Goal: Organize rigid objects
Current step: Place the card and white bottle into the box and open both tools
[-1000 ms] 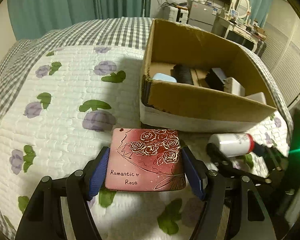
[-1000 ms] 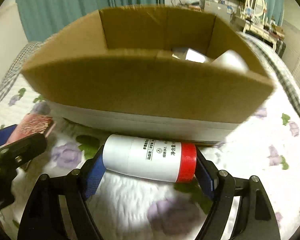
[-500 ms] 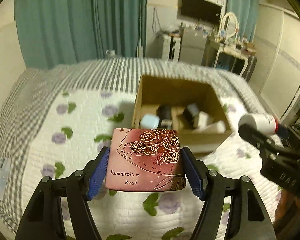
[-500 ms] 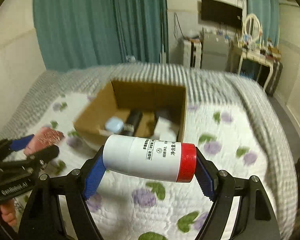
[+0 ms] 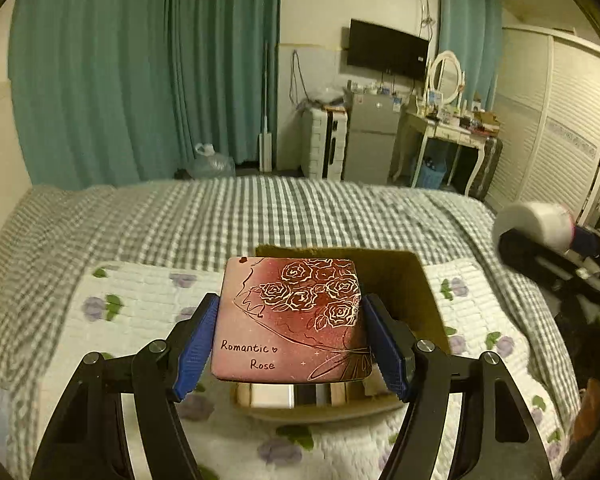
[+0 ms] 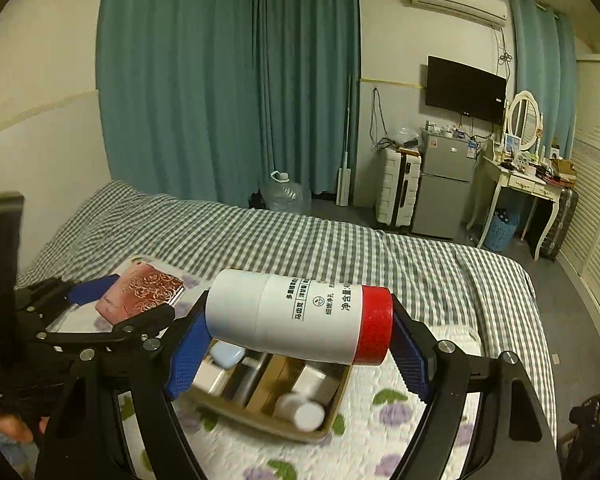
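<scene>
fingers of the left gripper (image 5: pixel 290 344) are pressing their blue pads (image 5: pixel 196 340) against both side edges of the pink rose tin (image 5: pixel 290 320), clamping it flat with the "romantic rose" lid facing up. fingers of the right gripper (image 6: pixel 300 338) are squeezing the white bottle (image 6: pixel 296 318) end to end, one pad on the white base, the other on the red cap (image 6: pixel 374 324), so the bottle is lying crosswise between them.

both items are hanging in the air above the cardboard box (image 5: pixel 416 284). in the left view the box is sitting under and just beyond the fingertips, mostly hidden by the tin. in the right view the box is showing below the fingertips, and a pale blue case (image 6: pixel 228 354) and a white capped bottle (image 6: pixel 304 412) are already lying inside. the box is resting on the floral quilt (image 5: pixel 140 304).

risks, as judgement:
- the two grippers are working near each other over one opening; lowering both together could knock frame against frame or tin against bottle.
- the bottle is being held only by its ends; a slight tilt or loosened squeeze could let it pivot out and roll off the quilt.
- the tin is hiding the box floor from the left camera, so a blind release could land it on the rim or on the items inside.
- the soft bed could let the box tip if the wall is bumped.
</scene>
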The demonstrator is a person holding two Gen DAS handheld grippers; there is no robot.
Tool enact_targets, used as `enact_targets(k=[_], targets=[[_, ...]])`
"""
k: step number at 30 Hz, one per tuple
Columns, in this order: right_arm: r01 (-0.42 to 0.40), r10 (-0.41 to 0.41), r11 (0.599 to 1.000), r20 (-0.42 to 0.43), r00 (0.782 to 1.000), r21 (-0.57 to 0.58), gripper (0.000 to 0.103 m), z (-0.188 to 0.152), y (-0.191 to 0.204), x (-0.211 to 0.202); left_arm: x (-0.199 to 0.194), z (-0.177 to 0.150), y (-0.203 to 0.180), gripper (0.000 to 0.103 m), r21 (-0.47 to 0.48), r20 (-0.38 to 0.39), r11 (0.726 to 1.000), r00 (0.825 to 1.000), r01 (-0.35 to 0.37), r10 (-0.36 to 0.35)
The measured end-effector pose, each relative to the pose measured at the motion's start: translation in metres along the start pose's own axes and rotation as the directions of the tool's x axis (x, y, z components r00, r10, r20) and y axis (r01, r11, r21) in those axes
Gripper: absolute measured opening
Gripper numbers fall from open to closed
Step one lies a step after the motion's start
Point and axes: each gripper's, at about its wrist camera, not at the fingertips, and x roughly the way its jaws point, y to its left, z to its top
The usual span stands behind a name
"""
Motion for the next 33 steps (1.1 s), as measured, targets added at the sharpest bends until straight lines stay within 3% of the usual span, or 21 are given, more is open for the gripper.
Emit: enact_targets(k=[7, 14, 20, 27, 33], targets=[[0.012, -0.009, 0.999, -0.067, 0.998, 0.031, 0.08, -0.024, -0.02, 0.068, 0.089, -0.015, -0.005, 0.072, 0.04, -0.119, 0.999, 0.993, 0.024, -0.019], [-0.004, 0.011, 0.998, -0.118, 0.993, 0.064, 0.08, -0.053, -0.039, 0.104, 0.118, -0.028, -0.011, 0.074, 0.071, -0.18, 0.997, 0.983, 0.039, -0.025], [-0.022, 0.032, 0.997, -0.13, 0.991, 0.08, 0.08, -0.059, -0.046, 0.108, 0.107, -0.024, -0.02, 0.075, 0.08, -0.162, 0.996, 0.986, -0.023, 0.036], [-0.061, 0.07, 0.996, -0.141, 0.987, 0.066, 0.08, -0.051, -0.03, 0.104, 0.071, -0.021, 0.001, 0.076, 0.045, -0.08, 0.997, 0.995, -0.057, 0.06], [-0.075, 0.081, 0.997, -0.287, 0.954, 0.031, 0.08, -0.055, 0.002, 0.148, 0.059, -0.017, 0.022, 0.076, 0.011, -0.031, 0.997, 0.997, -0.07, 0.071]])
